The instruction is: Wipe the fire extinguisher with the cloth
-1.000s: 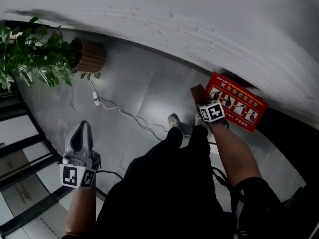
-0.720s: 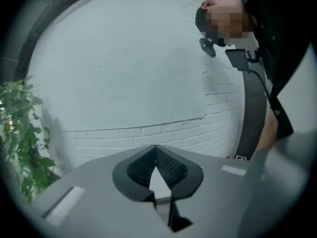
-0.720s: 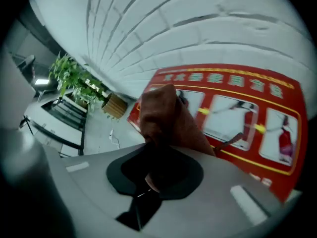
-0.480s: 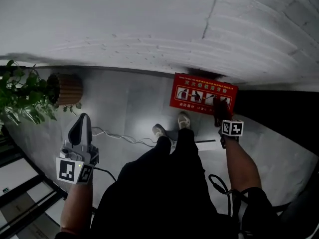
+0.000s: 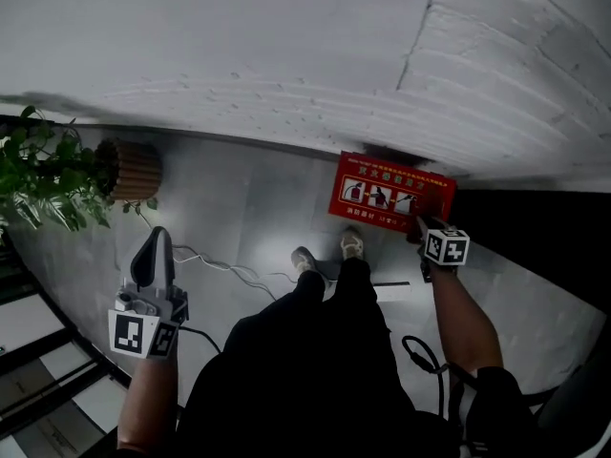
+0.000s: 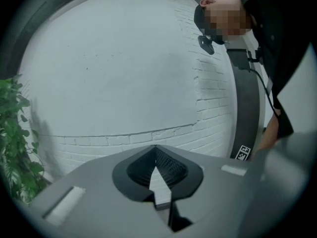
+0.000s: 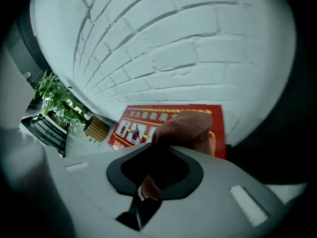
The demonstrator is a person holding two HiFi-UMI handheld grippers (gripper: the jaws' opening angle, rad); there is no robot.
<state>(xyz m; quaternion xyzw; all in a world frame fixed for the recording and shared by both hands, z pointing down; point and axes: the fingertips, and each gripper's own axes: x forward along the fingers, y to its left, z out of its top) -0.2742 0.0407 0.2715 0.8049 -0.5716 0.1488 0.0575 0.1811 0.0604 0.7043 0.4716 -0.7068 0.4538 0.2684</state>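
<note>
A red fire extinguisher box [image 5: 389, 190] with pictograms stands on the floor against the white brick wall; no extinguisher itself shows. My right gripper [image 5: 421, 225] is at the box's lower right corner, shut on a brown cloth [image 7: 186, 125] that bulges out past the jaws and hides their tips. In the right gripper view the right gripper [image 7: 168, 144] points down at the box [image 7: 143, 120]. My left gripper [image 5: 157, 234] hangs over the floor far to the left, shut and holding nothing. In its own view the left gripper [image 6: 155, 150] faces bare wall.
A leafy plant [image 5: 46, 174] in a ribbed brown pot [image 5: 136, 170] stands at the left by the wall. A white cable [image 5: 221, 263] trails across the grey floor. The person's shoes [image 5: 305, 258] stand in front of the box. A dark panel [image 5: 539, 219] runs right of it.
The right gripper with the cloth has travelled from the box's left end to its right lower corner. The head view has swung, so the wall fills more of it. The left gripper has shifted slightly.
</note>
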